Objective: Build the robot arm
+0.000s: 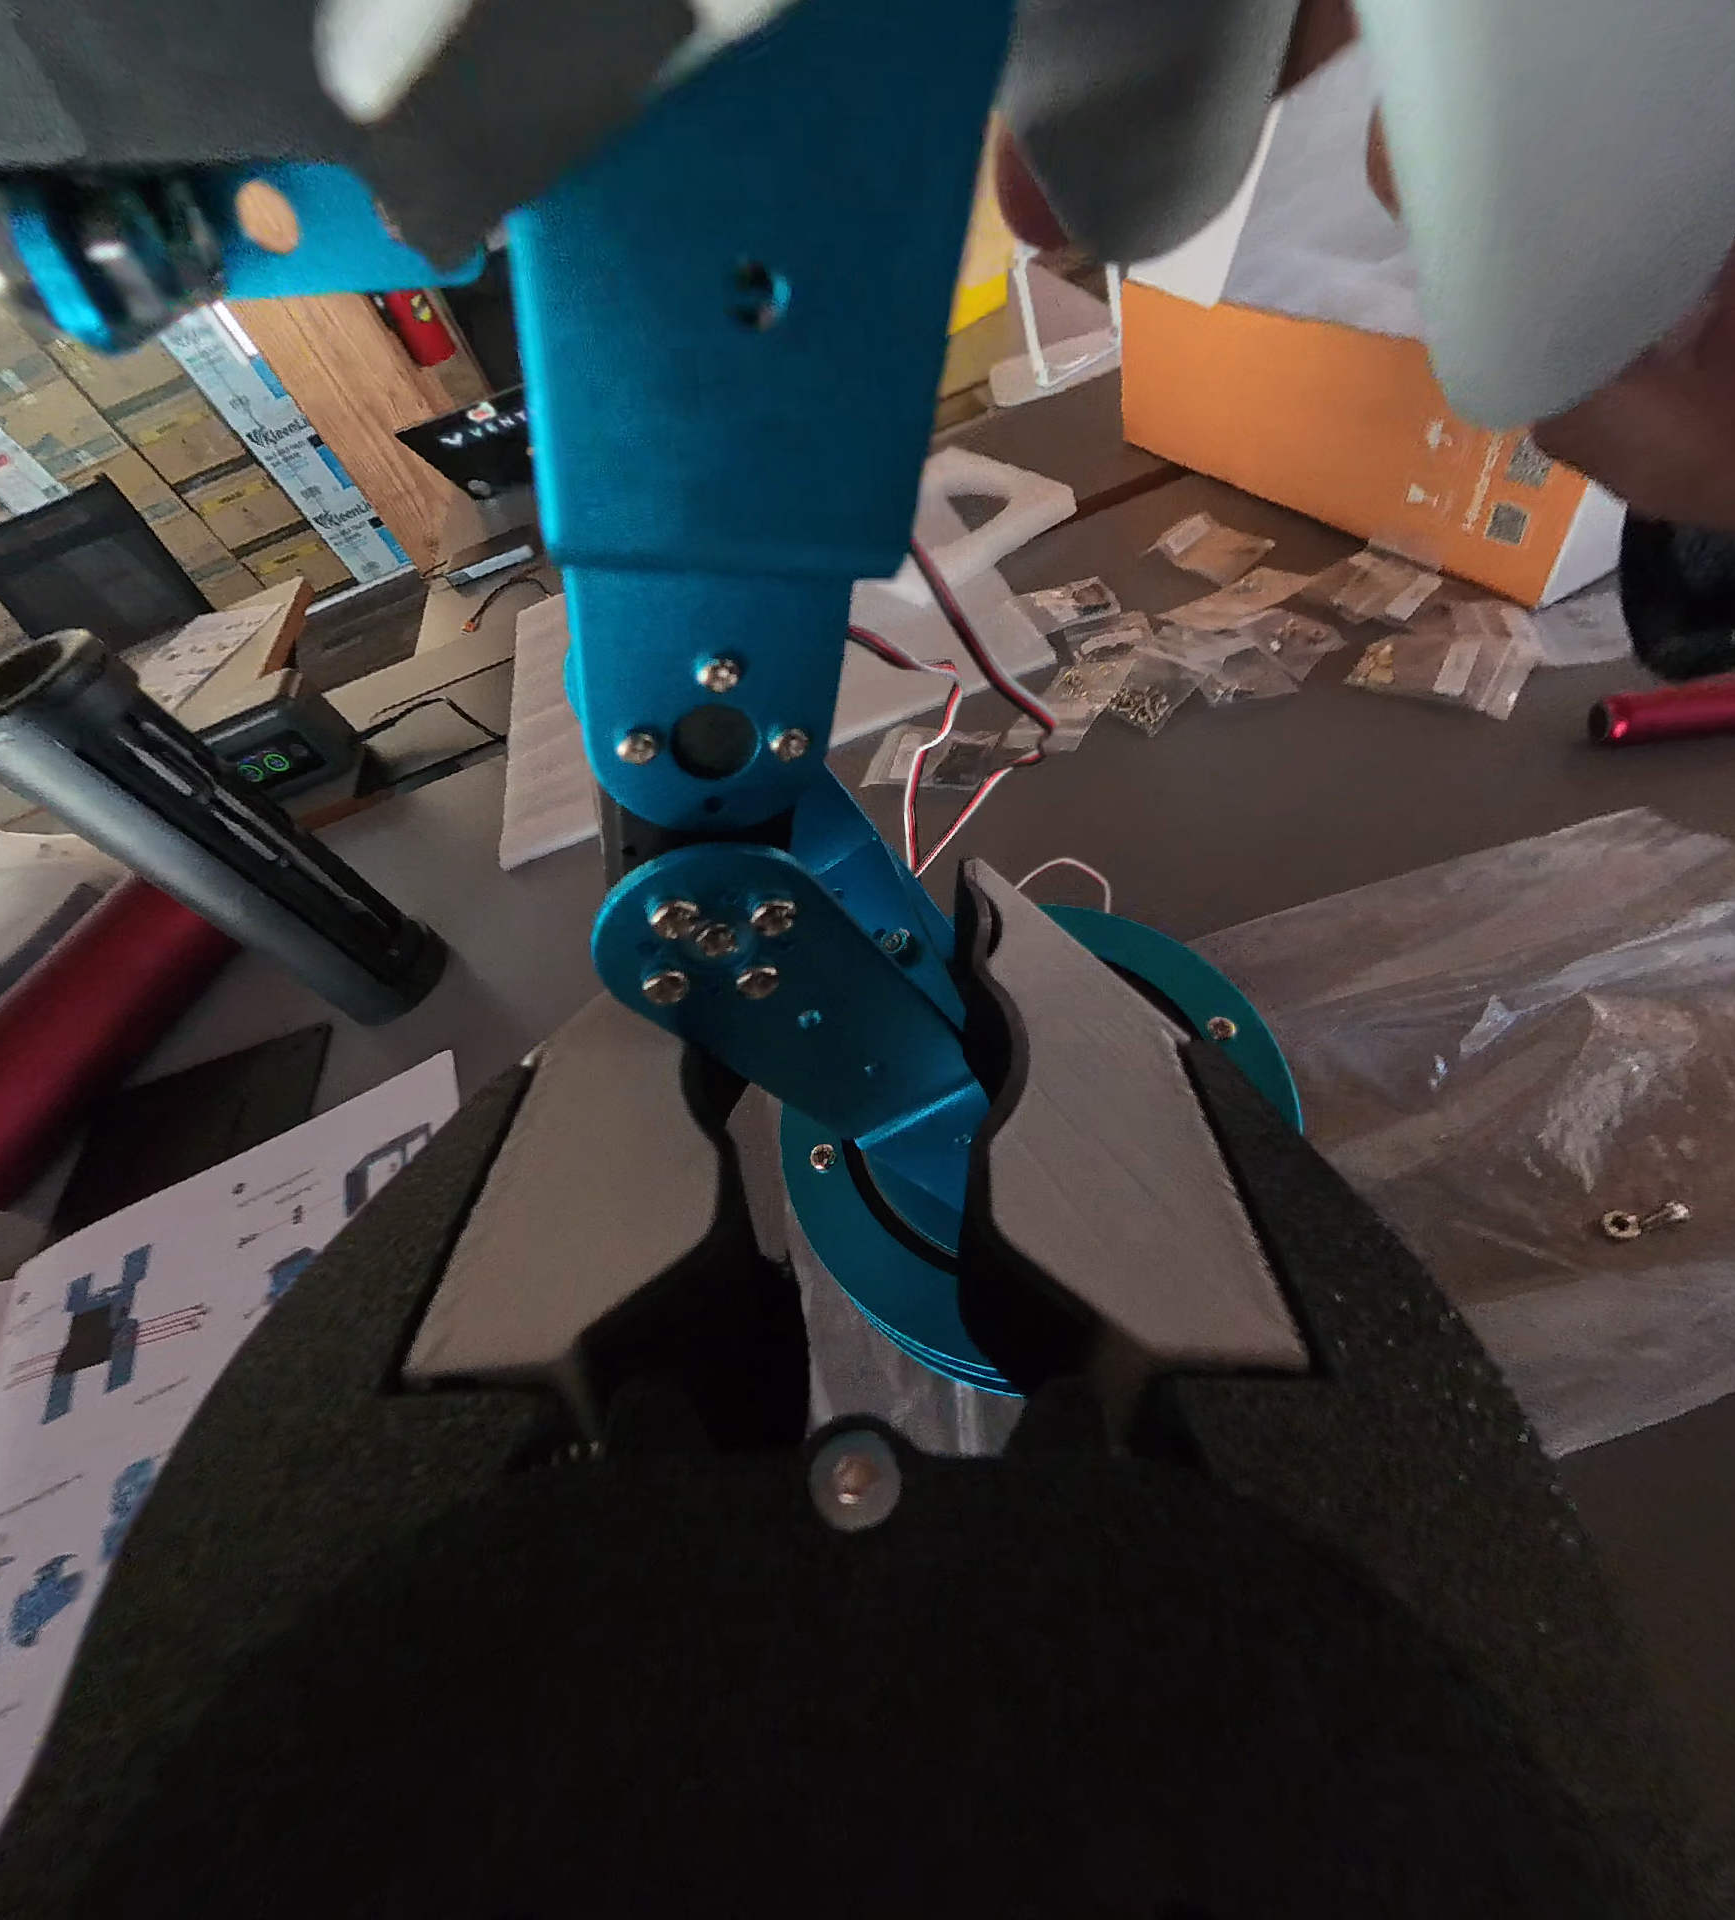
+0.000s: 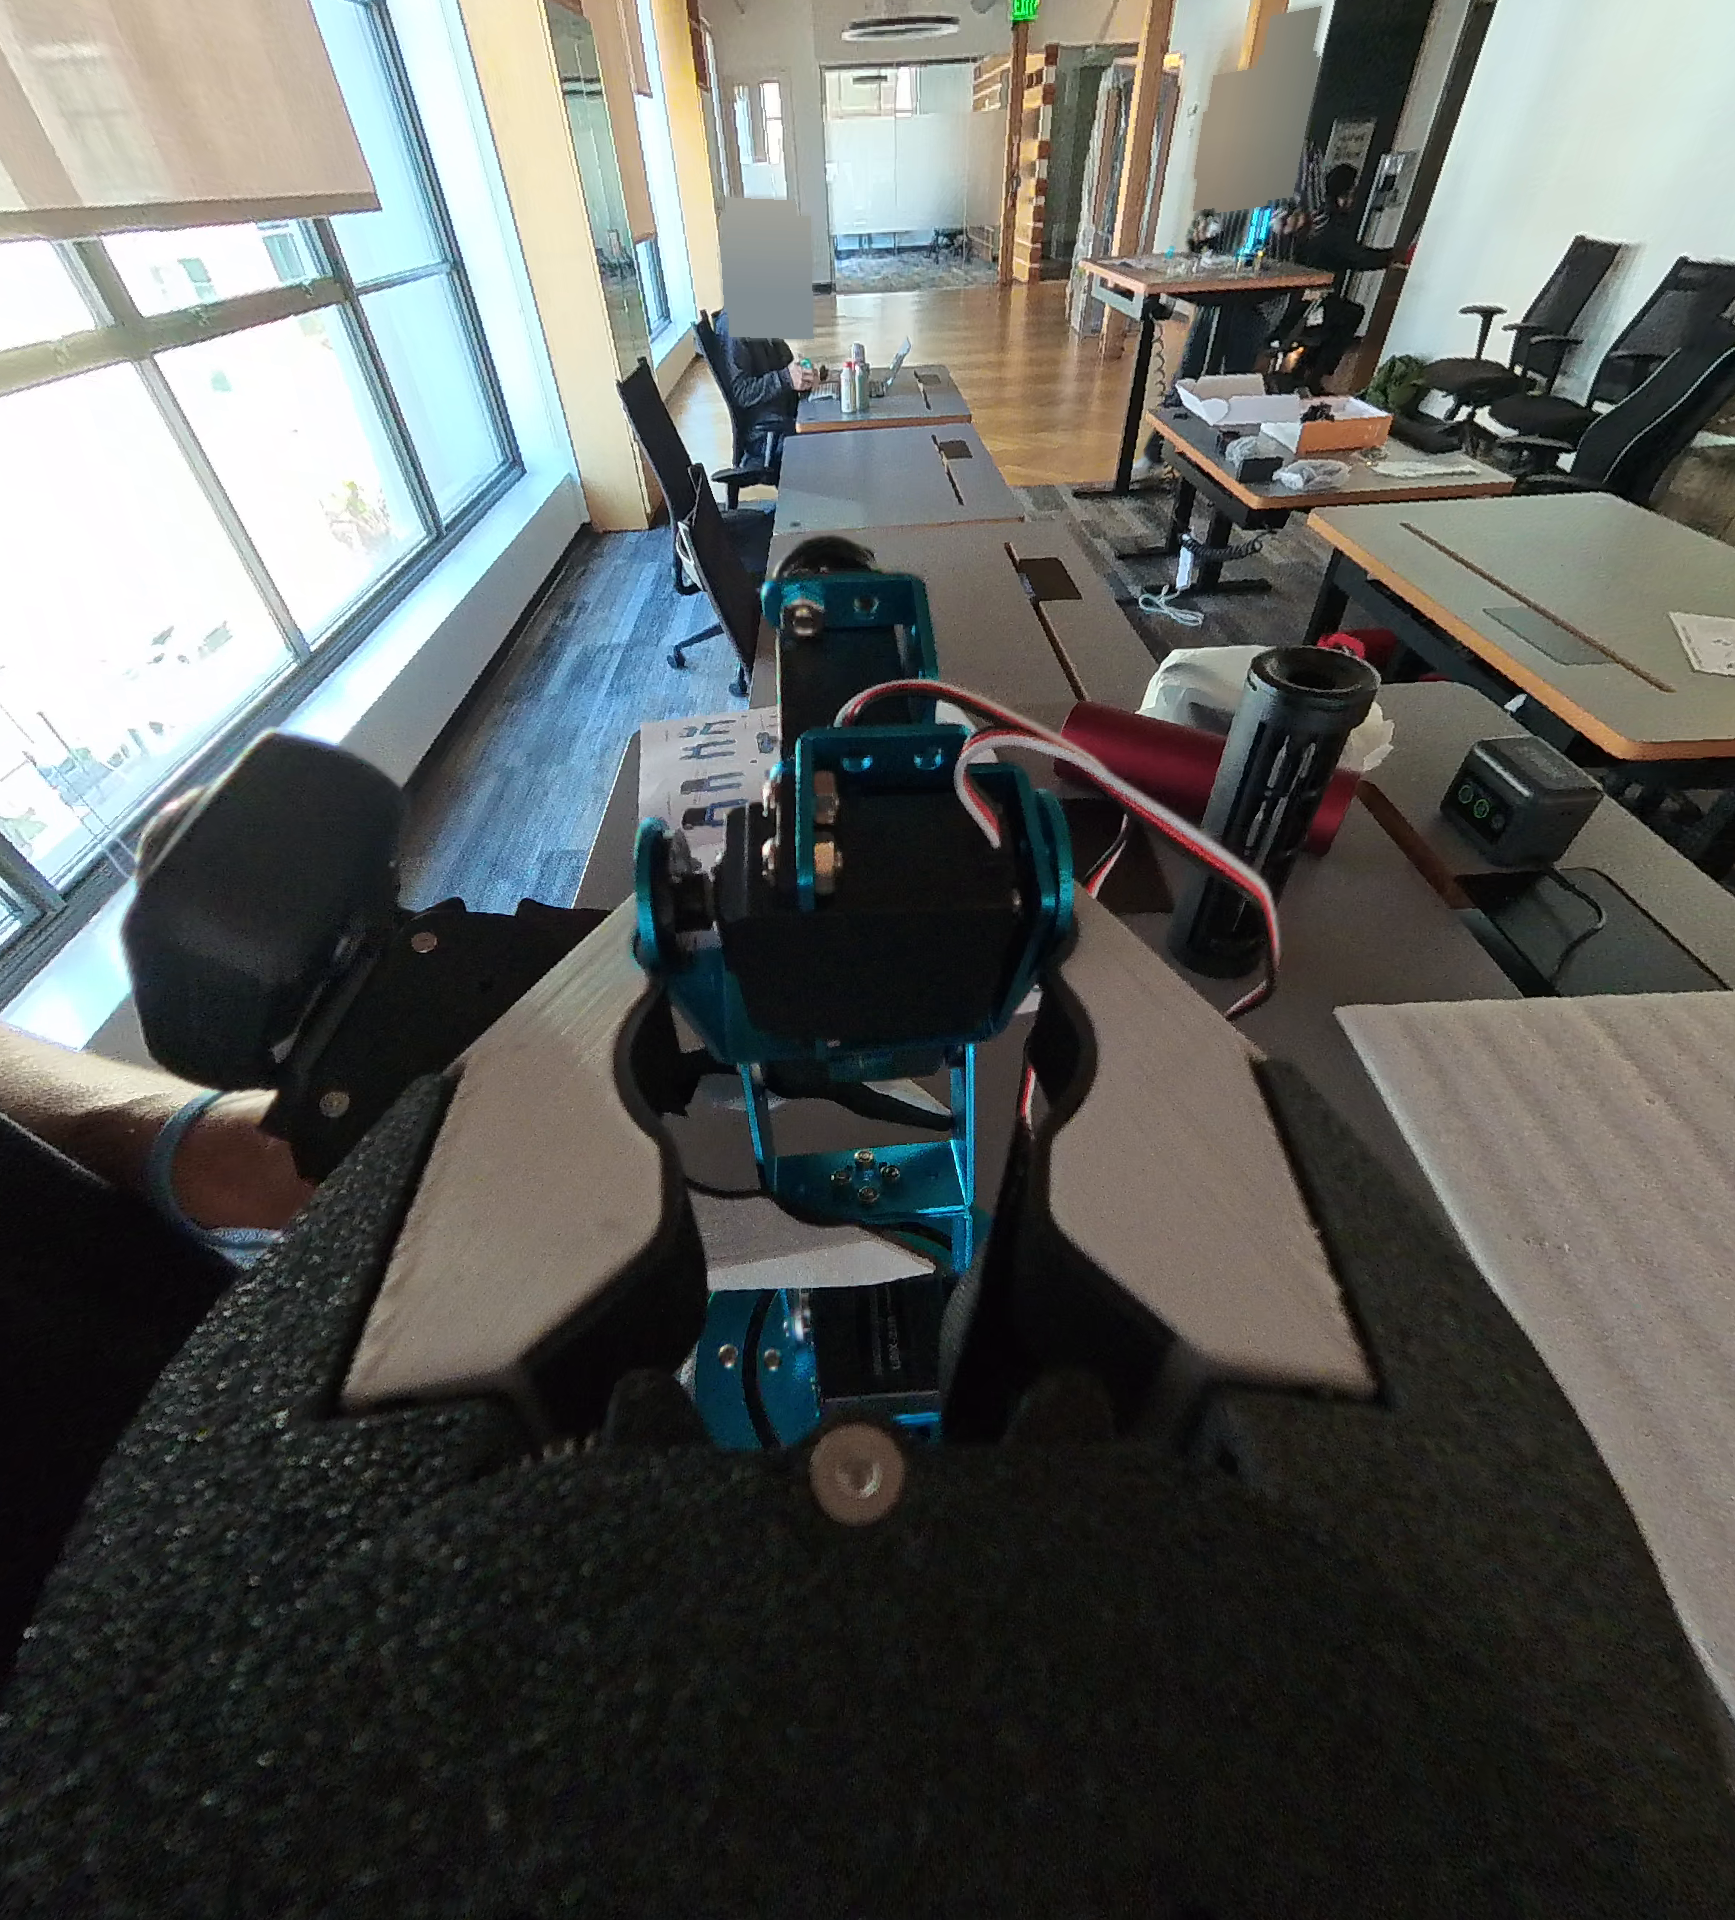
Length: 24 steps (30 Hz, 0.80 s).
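A small blue metal robot arm (image 1: 728,436) with black servos stands on a round blue base (image 1: 946,1299) on a grey table (image 1: 1310,790). My left gripper (image 1: 821,966) is shut on the arm's lower blue bracket (image 1: 801,1018), just above the base. My right gripper (image 2: 847,945) is shut on the arm's upper joint, a black servo (image 2: 873,914) in a blue frame. In the left wrist view the right gripper (image 1: 427,94) is a blur at the top. The left gripper's black body (image 2: 260,904) shows at the left of the right wrist view. Red, white and black wires (image 2: 1112,769) hang from the servo.
A black tube (image 1: 188,821) stands left of the arm, beside a red cylinder (image 1: 42,1049). An open instruction booklet (image 1: 115,1403) lies front left. A plastic bag (image 1: 1528,1091), several small parts bags (image 1: 1258,644), an orange box (image 1: 1310,436) and a white foam sheet (image 2: 1621,1299) lie right. The tips of one gripper are about 11 cm away from the tips of the other.
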Available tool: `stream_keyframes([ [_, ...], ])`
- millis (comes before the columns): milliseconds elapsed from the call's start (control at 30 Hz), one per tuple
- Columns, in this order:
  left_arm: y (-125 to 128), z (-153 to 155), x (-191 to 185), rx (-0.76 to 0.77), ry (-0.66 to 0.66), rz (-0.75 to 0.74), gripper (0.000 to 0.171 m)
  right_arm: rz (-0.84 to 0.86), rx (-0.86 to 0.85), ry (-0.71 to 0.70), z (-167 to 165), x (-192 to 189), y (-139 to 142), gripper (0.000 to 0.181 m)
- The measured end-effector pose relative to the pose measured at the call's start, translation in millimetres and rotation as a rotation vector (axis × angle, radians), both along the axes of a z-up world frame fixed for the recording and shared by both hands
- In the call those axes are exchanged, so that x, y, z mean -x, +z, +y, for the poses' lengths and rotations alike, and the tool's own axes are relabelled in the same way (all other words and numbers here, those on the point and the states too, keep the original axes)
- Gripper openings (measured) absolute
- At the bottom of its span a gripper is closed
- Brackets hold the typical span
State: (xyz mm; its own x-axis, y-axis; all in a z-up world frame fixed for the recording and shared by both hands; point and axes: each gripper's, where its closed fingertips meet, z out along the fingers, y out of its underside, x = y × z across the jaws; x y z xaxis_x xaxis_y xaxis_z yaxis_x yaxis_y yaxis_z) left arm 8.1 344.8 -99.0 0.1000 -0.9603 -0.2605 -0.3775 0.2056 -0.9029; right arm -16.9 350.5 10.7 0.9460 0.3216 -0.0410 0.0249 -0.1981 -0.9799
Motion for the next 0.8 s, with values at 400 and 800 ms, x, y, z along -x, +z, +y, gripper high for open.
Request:
stream_keyframes([
  [400,-2.1,6.7,-1.2,-0.079,0.015,0.046,0.036,-0.082,0.181,0.034,18.5,2.8,0.6,0.066],
  [800,-13.4,11.8,0.6,-0.036,-0.001,0.061,0.049,-0.114,0.166,0.018,16.9,6.6,-3.3,0.07],
])
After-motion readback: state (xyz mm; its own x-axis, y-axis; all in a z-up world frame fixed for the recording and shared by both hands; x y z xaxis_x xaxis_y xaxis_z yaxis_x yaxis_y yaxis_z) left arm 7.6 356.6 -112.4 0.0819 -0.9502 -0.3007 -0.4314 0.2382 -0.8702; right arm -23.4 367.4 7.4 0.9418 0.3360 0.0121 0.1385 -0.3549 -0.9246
